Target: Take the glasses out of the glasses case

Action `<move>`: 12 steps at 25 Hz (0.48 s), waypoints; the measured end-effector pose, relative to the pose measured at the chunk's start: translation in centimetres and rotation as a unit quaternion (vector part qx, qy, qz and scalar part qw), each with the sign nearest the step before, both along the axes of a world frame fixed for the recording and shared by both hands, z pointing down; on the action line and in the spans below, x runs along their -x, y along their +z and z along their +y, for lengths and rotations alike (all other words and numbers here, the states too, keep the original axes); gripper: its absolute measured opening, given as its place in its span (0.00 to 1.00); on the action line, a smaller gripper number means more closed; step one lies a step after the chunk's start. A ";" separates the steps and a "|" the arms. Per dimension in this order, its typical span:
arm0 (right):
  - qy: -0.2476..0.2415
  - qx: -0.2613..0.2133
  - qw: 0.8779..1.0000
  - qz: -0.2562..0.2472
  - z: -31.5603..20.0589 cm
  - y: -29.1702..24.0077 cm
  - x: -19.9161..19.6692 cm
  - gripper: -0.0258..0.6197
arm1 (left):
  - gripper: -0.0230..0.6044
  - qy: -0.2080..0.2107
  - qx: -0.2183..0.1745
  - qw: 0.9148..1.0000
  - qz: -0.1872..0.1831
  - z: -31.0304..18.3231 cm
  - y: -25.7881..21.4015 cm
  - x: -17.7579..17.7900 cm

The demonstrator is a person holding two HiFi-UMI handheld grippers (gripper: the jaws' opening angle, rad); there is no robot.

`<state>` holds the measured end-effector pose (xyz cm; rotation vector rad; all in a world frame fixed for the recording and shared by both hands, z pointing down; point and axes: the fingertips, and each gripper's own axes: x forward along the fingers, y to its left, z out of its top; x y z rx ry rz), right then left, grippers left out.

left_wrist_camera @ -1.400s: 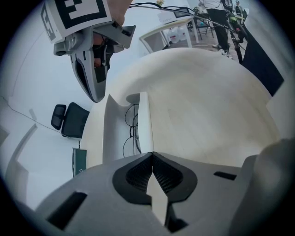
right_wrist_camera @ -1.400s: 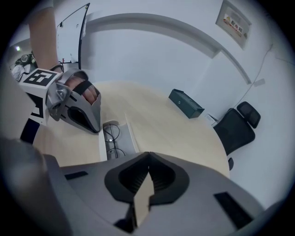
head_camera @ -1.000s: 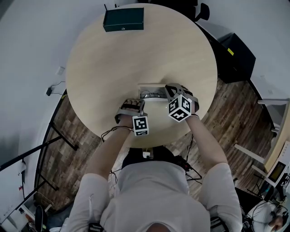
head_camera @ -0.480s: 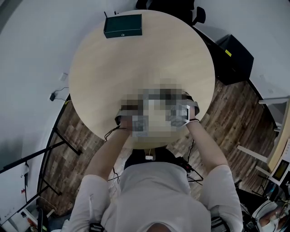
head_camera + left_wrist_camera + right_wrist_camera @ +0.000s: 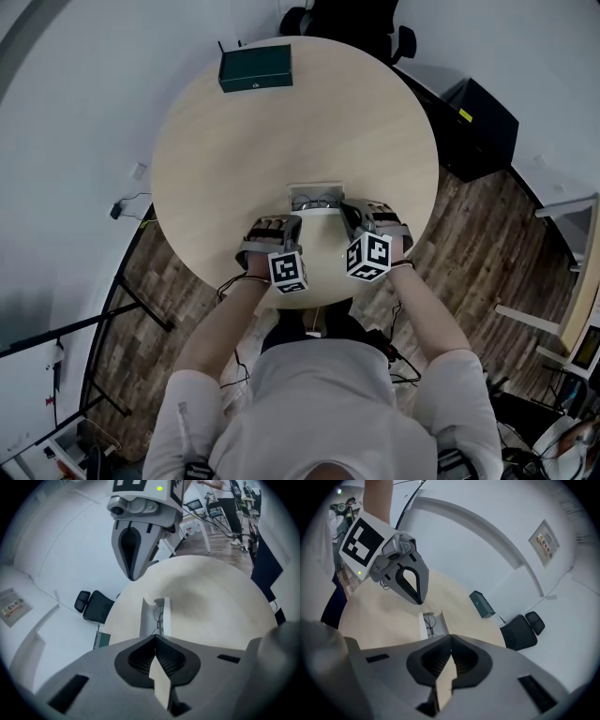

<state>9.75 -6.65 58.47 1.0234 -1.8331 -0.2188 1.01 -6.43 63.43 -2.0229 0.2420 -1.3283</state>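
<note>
From the head view I see the glasses case point(image 5: 316, 195) lying open on the round surface point(image 5: 216, 159), close to my edge of it. The glasses point(image 5: 314, 200) are inside it, not out yet. My left gripper point(image 5: 279, 225) hangs just left of the case and my right gripper point(image 5: 354, 212) just right of it. Neither one looks to be touching it. A green box point(image 5: 256, 67) sits far off at the other side.

In the left gripper view the jaws are pressed together with nothing between them. The open case lies ahead, with the dark frame of the glasses in it.

In the right gripper view the jaws are also squeezed together and hold nothing. The case is a little past their tips.

I think the job now is to grab the glasses. To do it well I would open one pair of jaws first. Then I would come down slowly over the thin frame and pinch it in the middle, gently so it does not bend. The other gripper could press on the case wall so the case does not slide or lift with the glasses
</note>
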 end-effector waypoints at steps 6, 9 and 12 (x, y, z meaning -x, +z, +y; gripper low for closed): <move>0.034 -0.022 0.999 -0.035 1.8 -2.4 0.3 0.06 | 0.05 -0.068 0.037 0.991 0.113 0.8 -5.0 0.4; 0.064 -0.039 0.995 -0.070 2.4 -4.1 0.0 0.06 | 0.05 -0.093 0.046 0.980 0.167 1.1 -7.6 0.6; 0.096 -0.059 0.986 -0.123 3.0 -6.4 -0.1 0.06 | 0.05 -0.127 0.071 0.964 0.223 1.3 -9.9 1.2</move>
